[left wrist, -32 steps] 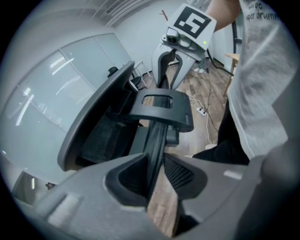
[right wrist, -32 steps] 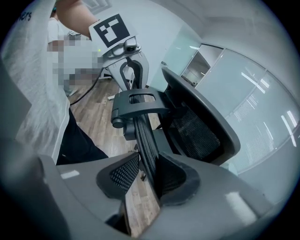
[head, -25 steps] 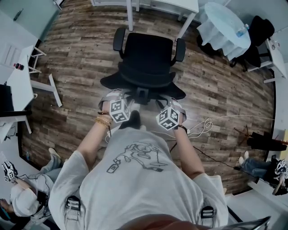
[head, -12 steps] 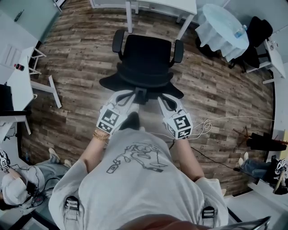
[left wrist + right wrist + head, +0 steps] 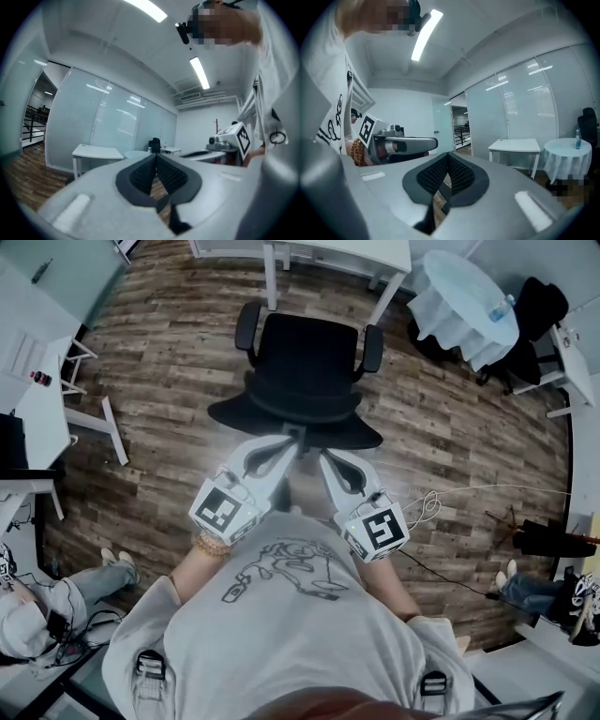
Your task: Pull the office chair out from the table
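The black office chair point(image 5: 305, 371) stands on the wooden floor, a short way out from the white table point(image 5: 328, 249) at the top of the head view. Both grippers are held up, level, in front of the person's chest, just behind the chair's backrest and apart from it. My left gripper point(image 5: 293, 440) is shut with nothing in it; its ribbed pads point(image 5: 140, 174) meet at the tip. My right gripper point(image 5: 325, 458) is shut and empty as well, with its pads point(image 5: 461, 176) pressed together. Each gripper view shows the other gripper alongside.
A round table with a white cloth point(image 5: 466, 296) and a bottle point(image 5: 503, 304) stands at the upper right. White desks point(image 5: 37, 399) line the left side. Cables point(image 5: 427, 502) lie on the floor at the right. A seated person point(image 5: 37, 610) is at the lower left.
Both grippers have risen from low behind the chair to chest height and rolled, marker cubes now facing up. Their jaws have closed. The chair has not moved.
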Demonstrator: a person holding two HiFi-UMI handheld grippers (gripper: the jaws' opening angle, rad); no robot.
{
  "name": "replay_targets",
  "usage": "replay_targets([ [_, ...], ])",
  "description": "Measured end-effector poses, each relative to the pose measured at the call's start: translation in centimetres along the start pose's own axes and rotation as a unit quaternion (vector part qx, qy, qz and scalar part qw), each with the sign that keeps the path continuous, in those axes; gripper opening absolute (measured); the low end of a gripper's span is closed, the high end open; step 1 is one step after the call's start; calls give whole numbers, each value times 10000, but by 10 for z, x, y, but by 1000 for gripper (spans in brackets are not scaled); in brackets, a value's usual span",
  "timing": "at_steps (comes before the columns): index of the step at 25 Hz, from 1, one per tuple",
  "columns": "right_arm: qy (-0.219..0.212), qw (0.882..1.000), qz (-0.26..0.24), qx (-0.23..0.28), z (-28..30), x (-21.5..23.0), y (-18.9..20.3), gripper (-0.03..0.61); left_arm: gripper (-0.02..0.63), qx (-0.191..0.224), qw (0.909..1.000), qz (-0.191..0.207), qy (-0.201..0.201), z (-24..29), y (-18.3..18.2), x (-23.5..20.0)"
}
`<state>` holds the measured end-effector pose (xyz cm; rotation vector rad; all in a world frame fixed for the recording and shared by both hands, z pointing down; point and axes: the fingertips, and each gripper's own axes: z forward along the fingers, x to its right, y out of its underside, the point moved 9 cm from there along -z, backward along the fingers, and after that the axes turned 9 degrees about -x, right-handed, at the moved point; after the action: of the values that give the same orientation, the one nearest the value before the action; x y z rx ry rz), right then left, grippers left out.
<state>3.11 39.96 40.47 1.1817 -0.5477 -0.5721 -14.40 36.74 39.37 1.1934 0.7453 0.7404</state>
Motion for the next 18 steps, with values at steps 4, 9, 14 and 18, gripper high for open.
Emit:
replay_targets([
  [4, 78, 9998, 38, 178, -4, -5, -8, 6, 5, 63, 9999, 95, 84, 2, -6, 6],
  [9, 148, 9997, 83, 154, -9, -4, -6, 6, 5, 95, 9998, 64, 135, 3, -5, 12],
  [14, 198, 9997, 56, 160, -10, -5, -5, 6, 5, 11, 9999, 103, 126, 3, 1, 10],
  [18, 173, 9997, 45, 156, -9, -4, -4, 6, 5, 44, 9999, 49, 105, 3, 5, 10],
])
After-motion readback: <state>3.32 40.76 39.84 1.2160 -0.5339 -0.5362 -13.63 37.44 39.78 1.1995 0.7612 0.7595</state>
